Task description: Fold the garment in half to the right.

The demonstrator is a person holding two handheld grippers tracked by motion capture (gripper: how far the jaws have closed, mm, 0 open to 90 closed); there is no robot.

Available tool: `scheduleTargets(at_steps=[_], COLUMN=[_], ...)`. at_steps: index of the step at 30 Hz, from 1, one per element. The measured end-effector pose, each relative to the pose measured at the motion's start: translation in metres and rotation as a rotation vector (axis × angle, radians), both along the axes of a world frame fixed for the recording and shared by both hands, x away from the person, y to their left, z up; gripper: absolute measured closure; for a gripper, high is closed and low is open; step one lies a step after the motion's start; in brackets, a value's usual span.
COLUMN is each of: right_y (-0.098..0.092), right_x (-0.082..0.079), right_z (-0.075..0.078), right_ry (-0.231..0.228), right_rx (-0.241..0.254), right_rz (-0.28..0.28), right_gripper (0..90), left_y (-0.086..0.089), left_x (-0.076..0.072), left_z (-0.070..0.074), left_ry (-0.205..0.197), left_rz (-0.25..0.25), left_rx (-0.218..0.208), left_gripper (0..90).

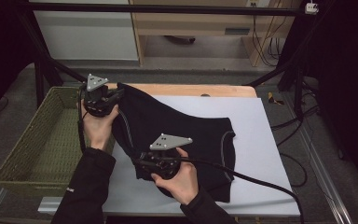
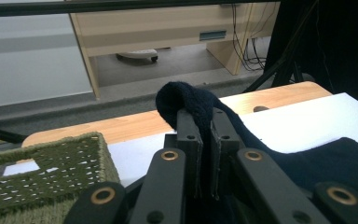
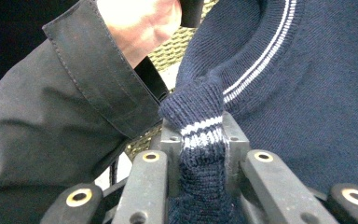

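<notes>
You are holding the left gripper (image 1: 106,95) and right gripper (image 1: 150,161) level, jaws clamping a dark navy white-striped sweater (image 1: 182,135) — it is lying rumpled on the white sheet (image 1: 261,140) beside the basket (image 1: 42,140).

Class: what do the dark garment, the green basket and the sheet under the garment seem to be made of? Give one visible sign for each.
Garment: knitted yarn, probably wool or a blend; ribbed stitches and white stripes show, matt navy.
Basket: woven fibre or cord, olive green; an open weave with small holes shows.
Sheet: smooth, matt, pale; paper, card or plastic, hard to tell. It lies flat with a straight edge.
</notes>
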State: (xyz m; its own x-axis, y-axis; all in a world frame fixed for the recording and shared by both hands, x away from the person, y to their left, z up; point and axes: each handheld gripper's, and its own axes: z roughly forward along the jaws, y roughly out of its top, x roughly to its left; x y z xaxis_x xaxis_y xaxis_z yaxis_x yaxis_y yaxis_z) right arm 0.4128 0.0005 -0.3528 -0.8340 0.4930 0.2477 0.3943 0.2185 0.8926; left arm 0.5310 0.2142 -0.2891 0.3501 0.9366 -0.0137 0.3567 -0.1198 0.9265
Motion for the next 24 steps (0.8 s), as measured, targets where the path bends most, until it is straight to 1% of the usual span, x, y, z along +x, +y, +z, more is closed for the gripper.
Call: scheduleTargets(at_steps=[7,13,19,24], right_y=[0.005,0.011,0.013,0.013], right_x=[0.001,0.001,0.000,0.000], right_z=[0.003,0.004,0.007,0.009], right_ry=[-0.001,-0.002,-0.005,-0.007], right_rx=[0.011,0.012,0.025,0.037], right_rz=[0.011,0.026,0.034,0.031], right_gripper=[76.7,76.6,76.6,76.6], left_y=[0.010,0.011,0.014,0.016], left_x=[-0.002,-0.006,-0.009,-0.009], left_z=[0.002,0.007,0.012,0.014], left_ry=[-0.002,-0.019,-0.029,-0.025], left_rz=[0.029,0.049,0.059,0.061], left_rx=[-0.008,-0.006,-0.002,0.007], left_gripper=[84.8,84.9,84.8,84.9])
